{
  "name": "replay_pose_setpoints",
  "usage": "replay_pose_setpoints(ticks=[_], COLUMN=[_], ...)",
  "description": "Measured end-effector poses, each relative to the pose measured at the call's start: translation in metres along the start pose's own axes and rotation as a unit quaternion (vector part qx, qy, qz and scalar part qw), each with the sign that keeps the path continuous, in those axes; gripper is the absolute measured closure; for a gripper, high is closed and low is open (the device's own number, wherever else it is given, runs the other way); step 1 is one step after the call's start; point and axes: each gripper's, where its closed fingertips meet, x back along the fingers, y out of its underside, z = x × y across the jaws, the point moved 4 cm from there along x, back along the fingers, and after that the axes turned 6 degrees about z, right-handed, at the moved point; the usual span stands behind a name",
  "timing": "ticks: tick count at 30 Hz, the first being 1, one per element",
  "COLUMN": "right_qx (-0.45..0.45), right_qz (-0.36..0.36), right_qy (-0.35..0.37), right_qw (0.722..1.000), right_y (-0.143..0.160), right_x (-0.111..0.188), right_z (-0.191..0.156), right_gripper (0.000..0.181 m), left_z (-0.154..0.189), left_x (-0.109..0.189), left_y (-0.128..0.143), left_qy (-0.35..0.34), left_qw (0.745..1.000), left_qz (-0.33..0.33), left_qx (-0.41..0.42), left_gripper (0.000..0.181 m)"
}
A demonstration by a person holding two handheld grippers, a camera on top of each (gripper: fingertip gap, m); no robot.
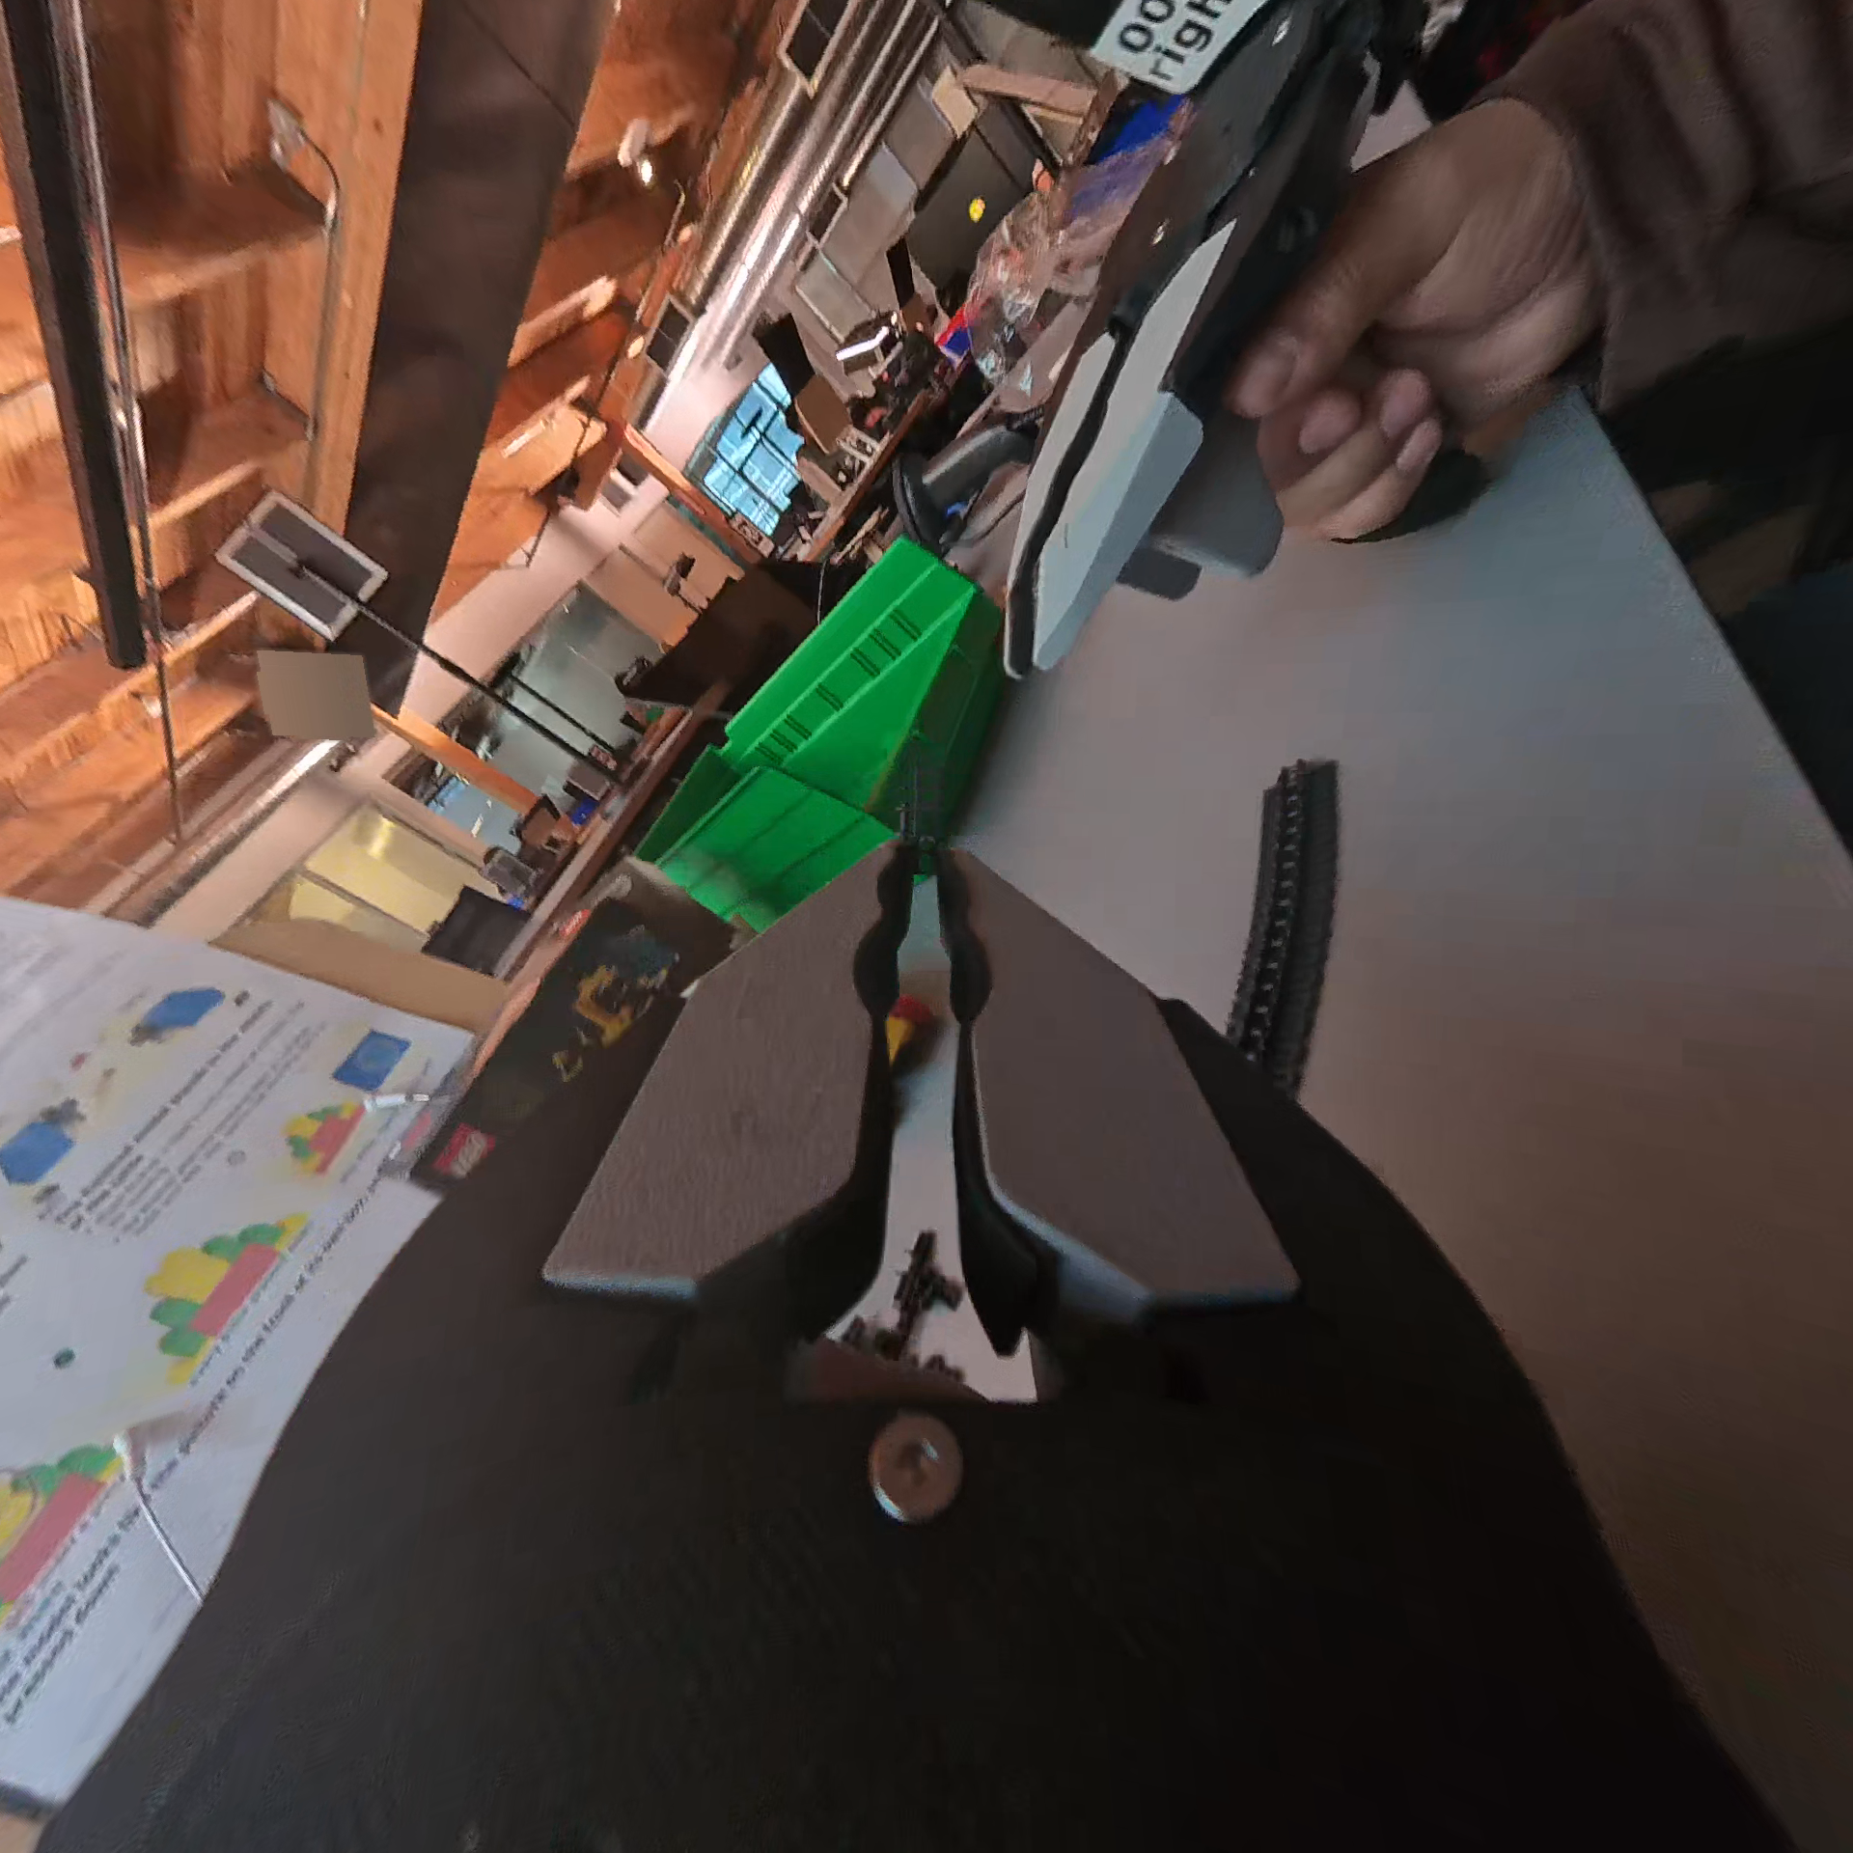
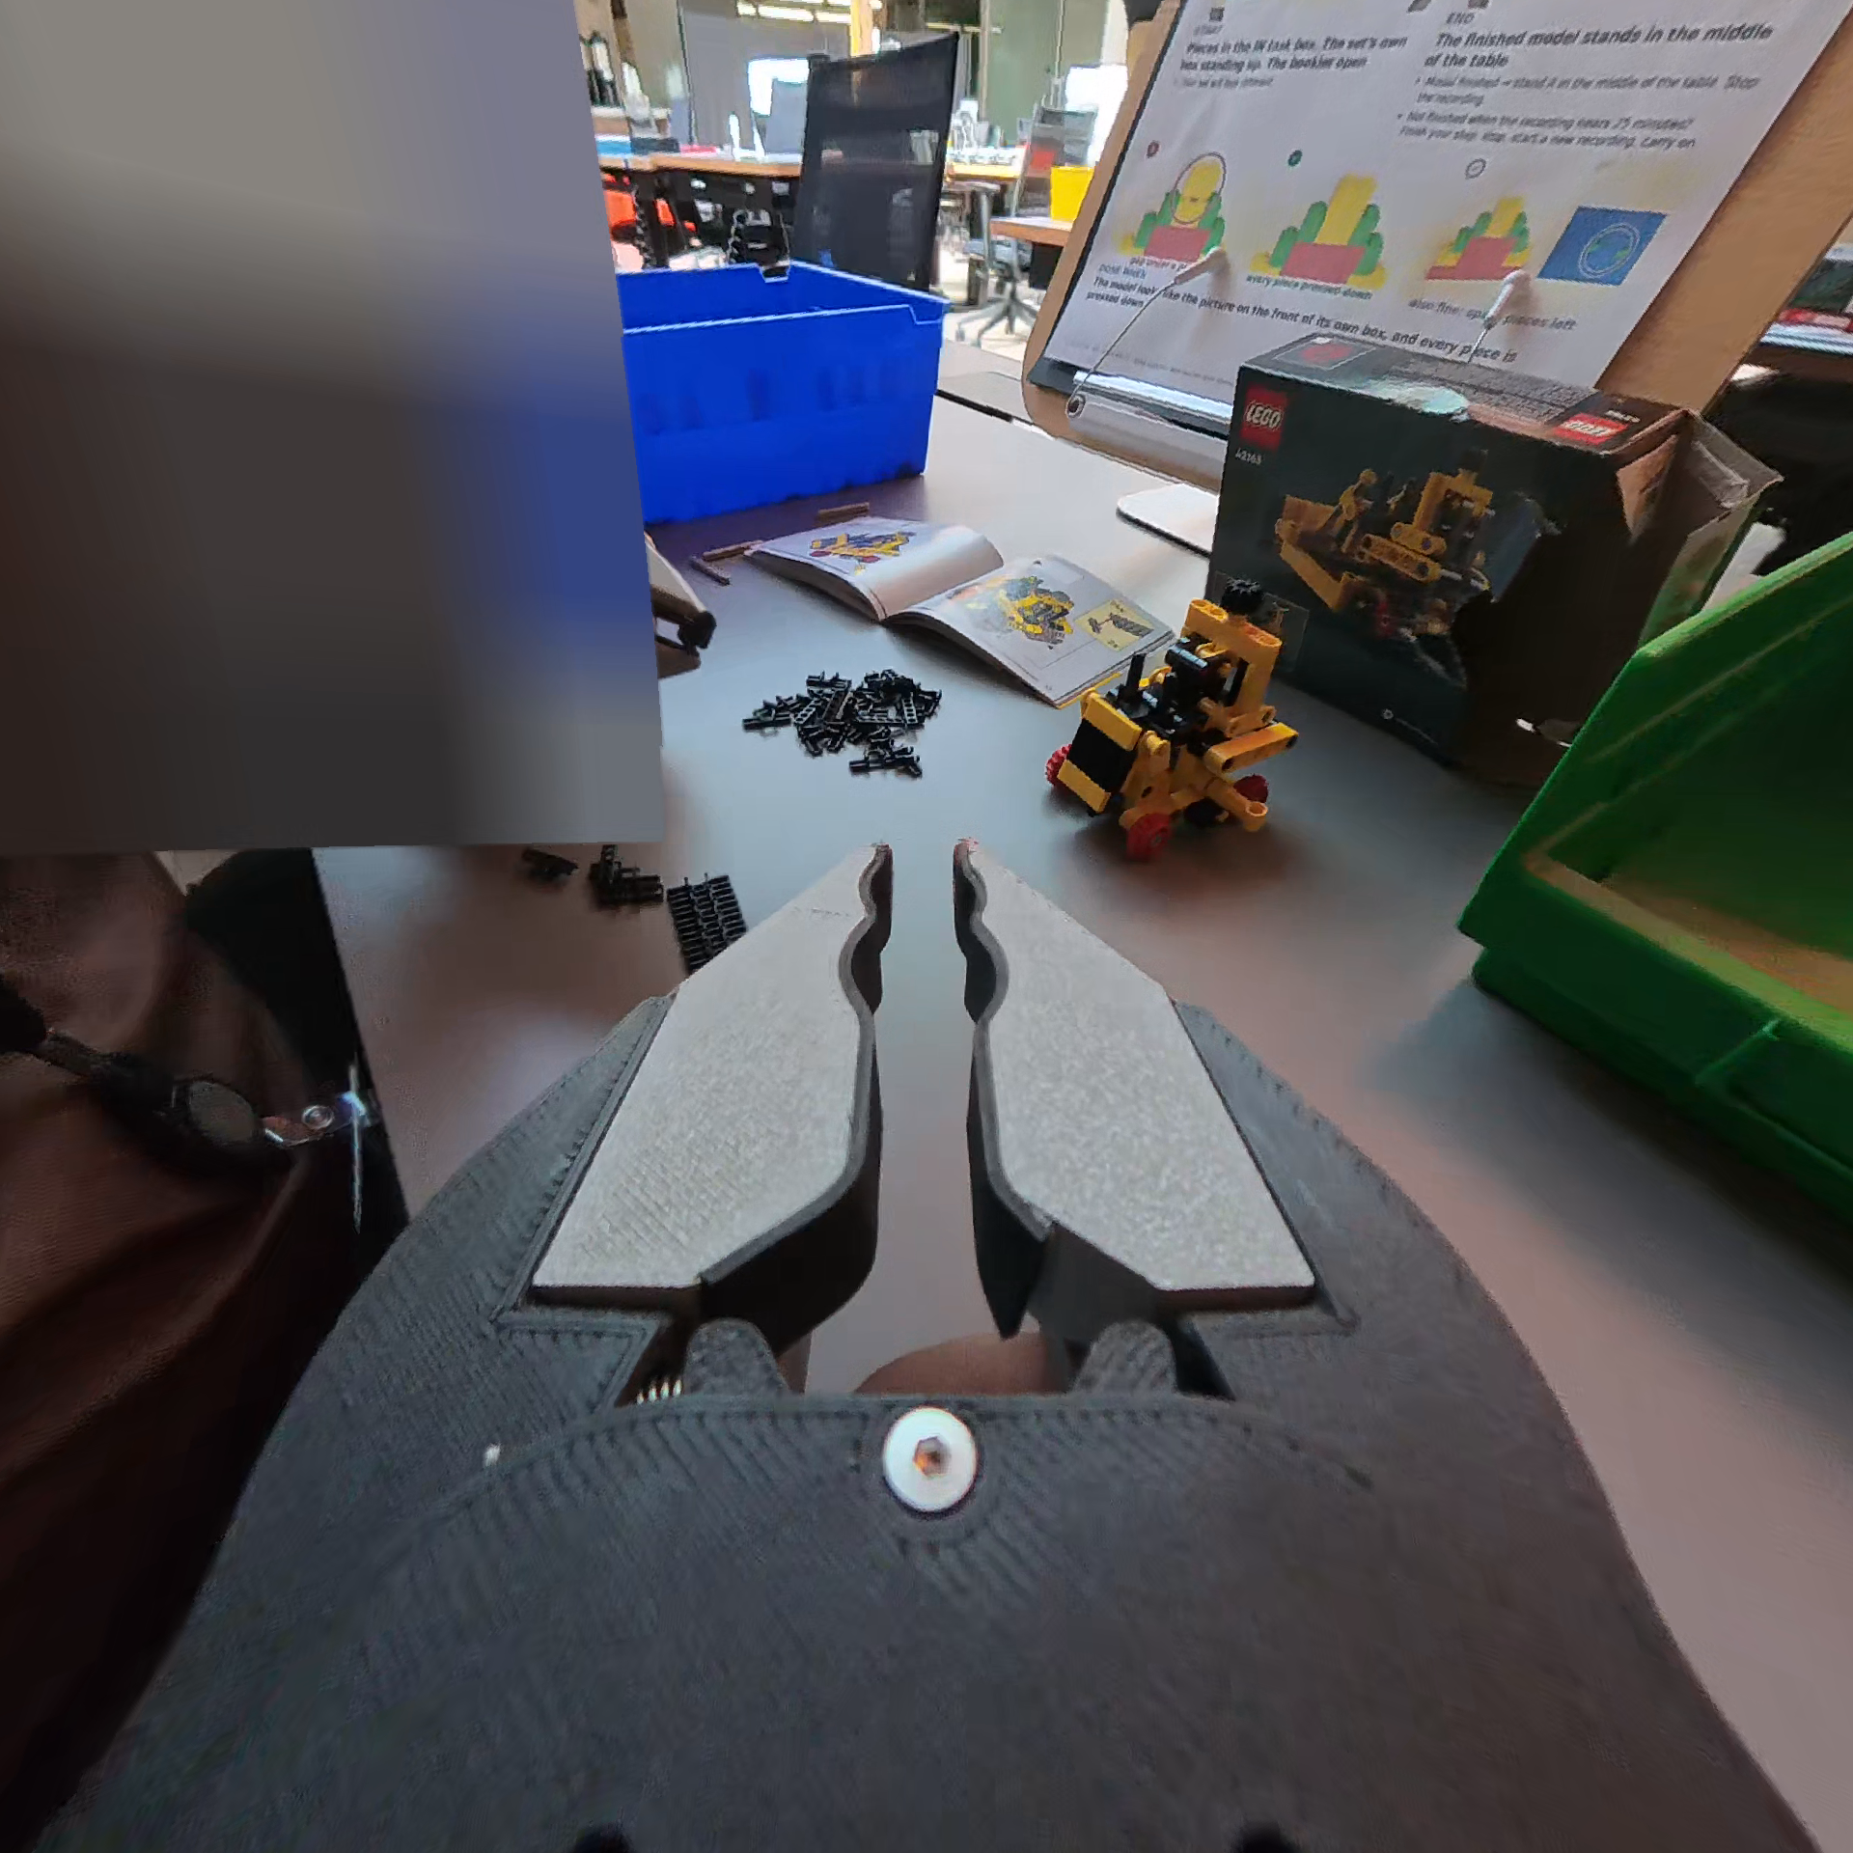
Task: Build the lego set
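Grey tabletop (image 2: pixel 1253 963) in a workshop, benches and shelving behind. My right gripper (image 2: pixel 920 852) hovers low over it, jaws a narrow gap apart, nothing between them. My left gripper (image 1: pixel 917 862) is rolled hard sideways, tips nearly closed; I see nothing gripped, but the view is blurred.

Half-built yellow-and-black brick bulldozer with red wheel hubs (image 2: pixel 1173 722) stands ahead and right of the right tongs, near the dark printed set box (image 2: pixel 1444 562). Loose pile of small black track links (image 2: pixel 852 717) lies ahead, slightly left. Short assembled strip of black links (image 2: pixel 707 917) sits just left of the right fingertips, long axis running away from me. Longer joined black track chain (image 1: pixel 1283 922) shows only in the left wrist view.

My read: tracks are the step in hand. Right gripper is nearer the short strip; approach across its width.
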Motion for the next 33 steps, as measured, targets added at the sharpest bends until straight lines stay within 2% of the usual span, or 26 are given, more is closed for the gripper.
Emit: replay_pose_setpoints(ticks=[2, 4, 5, 7, 8, 9, 11, 15, 18, 24, 28, 31, 33], right_qx=[-0.004, -0.040, -0.056, -0.035, -0.031, -0.048, -0.087, -0.071, -0.041, -0.043, -0.048, -0.038, -0.046], right_qz=[0.017, 0.120, 0.180, 0.182, 0.183, 0.194, 0.221, 0.145, 0.162, 0.161, 0.161, 0.132, 0.101], right_qy=[0.013, 0.045, 0.036, 0.024, 0.054, 0.075, 0.051, 0.097, 0.121, 0.102, 0.089, 0.090, 0.071], right_qw=[1.000, 0.991, 0.981, 0.982, 0.981, 0.977, 0.970, 0.982, 0.978, 0.981, 0.982, 0.986, 0.991], right_y=[-0.001, -0.019, -0.029, -0.033, -0.031, -0.031, -0.036, -0.020, -0.023, -0.023, -0.023, -0.019, -0.015], right_x=[-0.004, -0.002, 0.002, 0.009, 0.012, 0.016, 0.016, 0.002, 0.010, 0.012, 0.013, 0.017, 0.018], right_z=[0.009, 0.023, 0.026, 0.028, 0.036, 0.043, 0.043, 0.050, 0.044, 0.038, 0.035, 0.027, 0.017], right_gripper=[0.172, 0.175, 0.180, 0.181, 0.181, 0.181, 0.179, 0.168, 0.173, 0.173, 0.173, 0.173, 0.170], left_z=[-0.010, -0.021, -0.024, -0.028, -0.029, -0.031, -0.032, -0.040, -0.040, -0.043, -0.029, -0.023, -0.020], left_x=[0.003, 0.004, 0.004, 0.004, 0.005, 0.005, 0.002, -0.003, -0.001, -0.008, -0.024, -0.035, -0.042], left_y=[0.010, 0.020, 0.025, 0.034, 0.037, 0.037, 0.040, 0.045, 0.044, 0.041, 0.022, 0.000, -0.012], left_qy=[-0.009, -0.023, -0.025, -0.028, -0.036, -0.041, -0.038, -0.051, -0.054, -0.059, -0.039, -0.044, -0.043], left_qw=[0.999, 0.997, 0.996, 0.994, 0.994, 0.994, 0.990, 0.987, 0.987, 0.989, 0.996, 0.999, 0.999], left_qz=[-0.013, -0.028, -0.033, -0.056, -0.062, -0.058, -0.056, -0.052, -0.047, -0.037, -0.013, 0.011, 0.025], left_qx=[0.030, 0.062, 0.075, 0.087, 0.080, 0.085, 0.126, 0.141, 0.143, 0.129, 0.080, 0.022, 0.017], left_gripper=[0.179, 0.179, 0.179, 0.180, 0.180, 0.180, 0.180, 0.180, 0.180, 0.180, 0.179, 0.179, 0.179])
